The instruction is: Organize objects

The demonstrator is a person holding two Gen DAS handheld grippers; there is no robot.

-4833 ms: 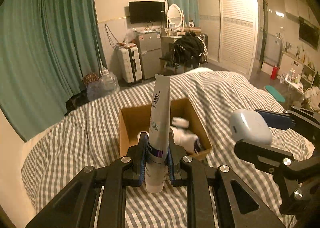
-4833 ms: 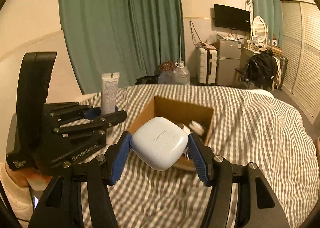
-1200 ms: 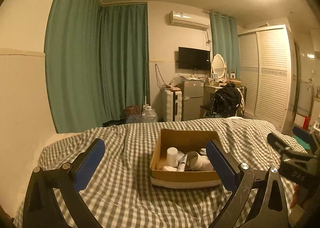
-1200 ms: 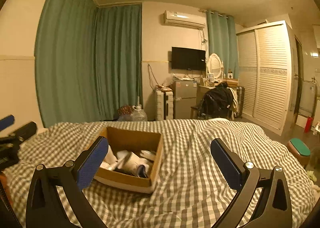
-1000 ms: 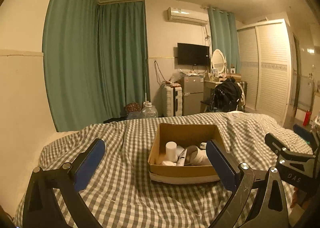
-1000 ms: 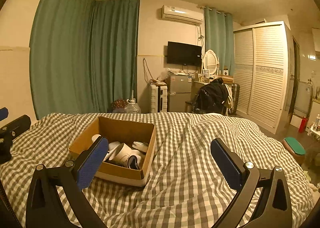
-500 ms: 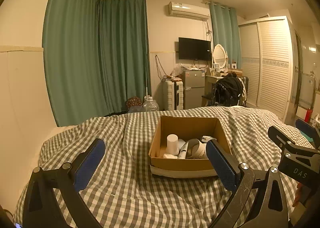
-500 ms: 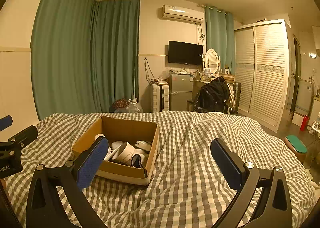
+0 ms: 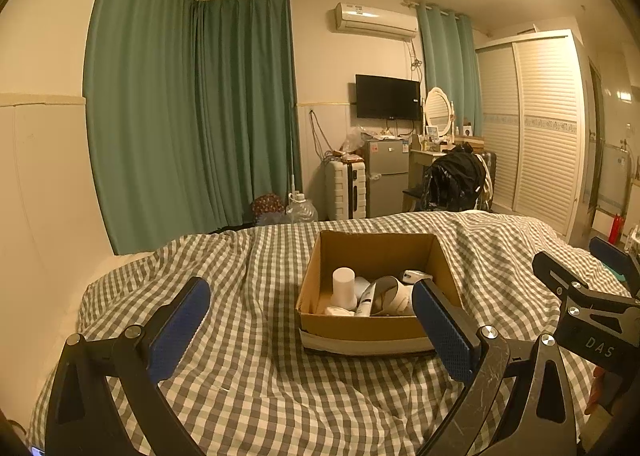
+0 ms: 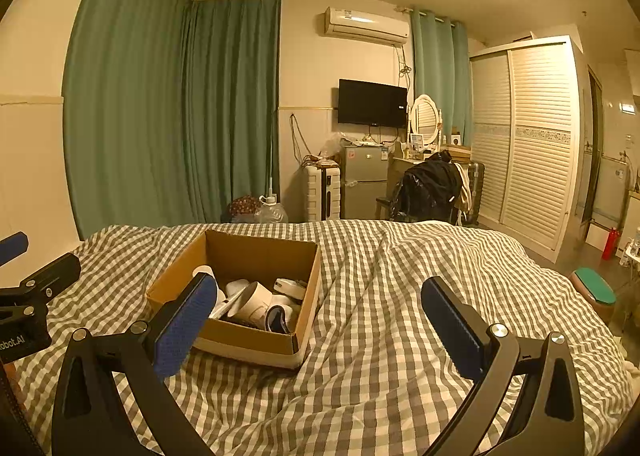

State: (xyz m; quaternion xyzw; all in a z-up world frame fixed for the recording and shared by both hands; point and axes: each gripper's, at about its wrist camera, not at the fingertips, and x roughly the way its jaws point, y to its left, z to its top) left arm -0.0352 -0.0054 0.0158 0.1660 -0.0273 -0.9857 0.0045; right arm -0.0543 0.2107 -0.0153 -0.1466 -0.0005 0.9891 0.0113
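Note:
A brown cardboard box (image 9: 362, 326) (image 10: 256, 334) rests on the grey checked bedspread (image 9: 248, 388) (image 10: 392, 356). Inside lie several white things: an upright white cylinder (image 9: 343, 288), a tube, a white roll (image 10: 253, 302) and a white case (image 10: 289, 288). My left gripper (image 9: 312, 330) is open and empty, held back from the box's near side. The right gripper (image 10: 320, 326) is open and empty too, to the right of the box. Each gripper shows at the edge of the other's view: the right gripper (image 9: 592, 296), the left gripper (image 10: 28, 292).
Beyond the bed are green curtains (image 9: 192, 115), a white suitcase (image 9: 346, 189), a small fridge (image 9: 384, 175), a chair with a black jacket (image 9: 452, 179), a water jug (image 9: 300, 209) and a white louvred wardrobe (image 10: 528, 135). A green stool (image 10: 594, 292) stands at the right.
Earlier the left gripper held a tube and the right held a white case; both are now open and empty. Over the last second both grippers drifted slightly, and the box shifted a little in view.

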